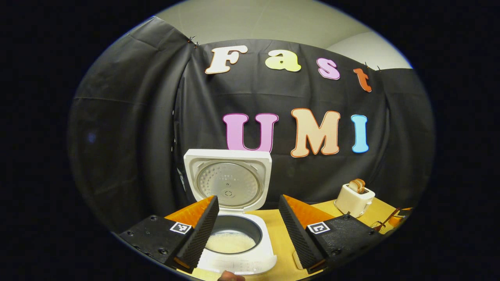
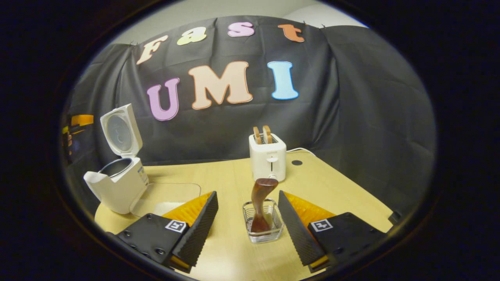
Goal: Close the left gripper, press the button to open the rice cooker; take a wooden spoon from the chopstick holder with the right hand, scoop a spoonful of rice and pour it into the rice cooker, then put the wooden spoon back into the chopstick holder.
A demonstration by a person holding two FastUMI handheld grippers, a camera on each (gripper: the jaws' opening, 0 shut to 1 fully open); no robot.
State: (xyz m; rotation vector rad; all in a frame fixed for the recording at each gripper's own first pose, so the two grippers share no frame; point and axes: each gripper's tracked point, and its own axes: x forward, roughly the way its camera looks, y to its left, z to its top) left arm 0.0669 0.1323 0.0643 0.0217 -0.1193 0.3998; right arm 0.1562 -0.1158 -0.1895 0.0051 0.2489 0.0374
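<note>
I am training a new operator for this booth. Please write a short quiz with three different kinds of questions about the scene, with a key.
1. True or false: the hinged lid of the white rice cooker stands open.
2. Where is the dark wooden spoon? A) in the right gripper B) standing in the clear chopstick holder C) inside the cooker pot
3. Fill in: the white toaster holds ___ slices of bread.

Key: 1 true; 2 B; 3 two.
</note>
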